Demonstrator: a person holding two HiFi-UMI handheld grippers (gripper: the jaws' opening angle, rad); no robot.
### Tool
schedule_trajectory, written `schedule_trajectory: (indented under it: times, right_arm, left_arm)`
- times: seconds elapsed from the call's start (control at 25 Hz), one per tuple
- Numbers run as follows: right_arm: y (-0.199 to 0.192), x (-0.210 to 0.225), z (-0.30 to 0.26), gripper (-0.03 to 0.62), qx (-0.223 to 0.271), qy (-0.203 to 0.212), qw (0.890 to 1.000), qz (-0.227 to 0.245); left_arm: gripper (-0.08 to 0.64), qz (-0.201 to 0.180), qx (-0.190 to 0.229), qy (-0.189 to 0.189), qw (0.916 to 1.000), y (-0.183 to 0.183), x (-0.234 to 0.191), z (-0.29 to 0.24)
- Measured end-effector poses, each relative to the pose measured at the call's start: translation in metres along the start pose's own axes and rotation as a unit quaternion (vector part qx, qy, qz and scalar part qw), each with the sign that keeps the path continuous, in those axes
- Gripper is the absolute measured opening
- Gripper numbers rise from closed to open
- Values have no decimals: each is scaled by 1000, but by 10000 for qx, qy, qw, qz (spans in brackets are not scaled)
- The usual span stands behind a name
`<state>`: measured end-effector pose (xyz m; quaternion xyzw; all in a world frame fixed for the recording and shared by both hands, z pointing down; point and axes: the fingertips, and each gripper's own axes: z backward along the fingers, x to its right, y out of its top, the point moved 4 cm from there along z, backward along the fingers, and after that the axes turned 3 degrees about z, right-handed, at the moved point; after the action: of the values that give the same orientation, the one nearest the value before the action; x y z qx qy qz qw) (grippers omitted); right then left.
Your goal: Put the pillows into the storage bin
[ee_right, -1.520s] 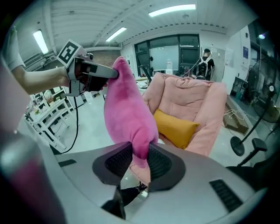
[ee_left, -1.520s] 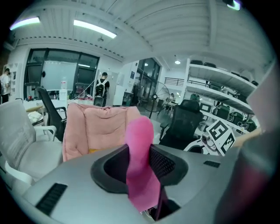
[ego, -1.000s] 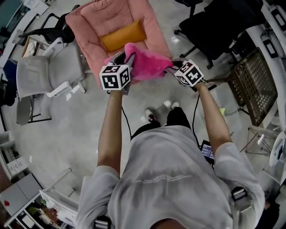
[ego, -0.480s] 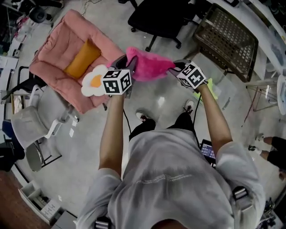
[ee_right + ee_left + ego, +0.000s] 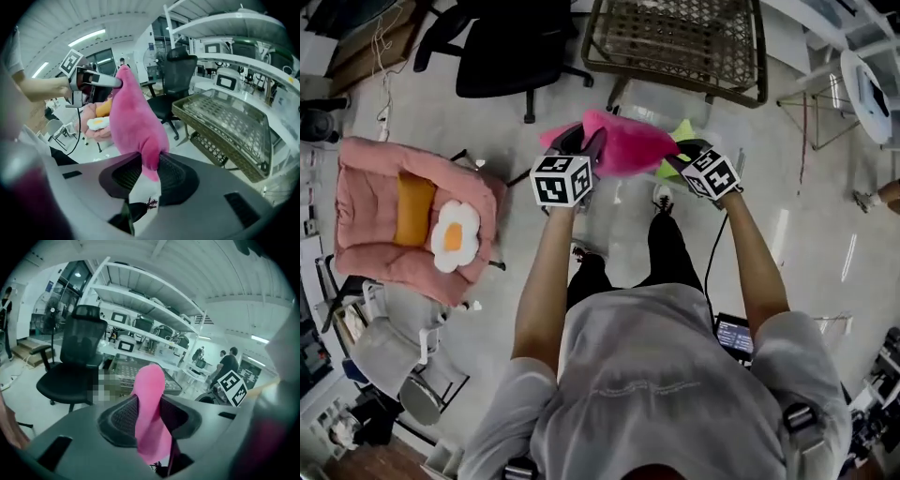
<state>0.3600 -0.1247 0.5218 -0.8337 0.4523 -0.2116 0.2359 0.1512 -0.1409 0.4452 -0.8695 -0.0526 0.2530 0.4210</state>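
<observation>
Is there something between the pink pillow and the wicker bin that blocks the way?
Nothing visible does. The pink pillow is just short of the wicker bin, and the black chair stands aside at the left.

Left gripper (image 5: 579,142): held out ahead of the body, angled downward; fingers (image 5: 119,416) clamped on one edge of the pink pillow (image 5: 630,145).
Right gripper (image 5: 677,157): alongside, about level with the left; its fingers (image 5: 177,176) clamped on the opposite edge.
Left forearm (image 5: 546,272), right forearm (image 5: 757,267): bare, extended forward, roughly parallel.
</observation>
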Motion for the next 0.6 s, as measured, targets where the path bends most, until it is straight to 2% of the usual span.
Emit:
schedule_trajectory:
  times: [0.12, 0.24, 0.44, 0.6]
  right_arm:
    - [-51, 37, -4, 115, -254, 85, 9993, -275]
    - [-99, 68, -24, 115, -489, 183, 9973, -509]
    - [-170, 106, -74, 115, -940, 423, 9916, -782]
    - [-211, 125, -110, 117, -1211, 560, 9871, -887]
  left_arm:
    - [149, 77, -306, -277, 9991, -22, 20, -63]
    - [150, 151, -640, -373, 9971, -56, 27, -120]
    - [150, 441, -1234, -271, 9910, -118, 20, -197]
    - [153, 696, -1581, -179, 9848, -162, 7, -239]
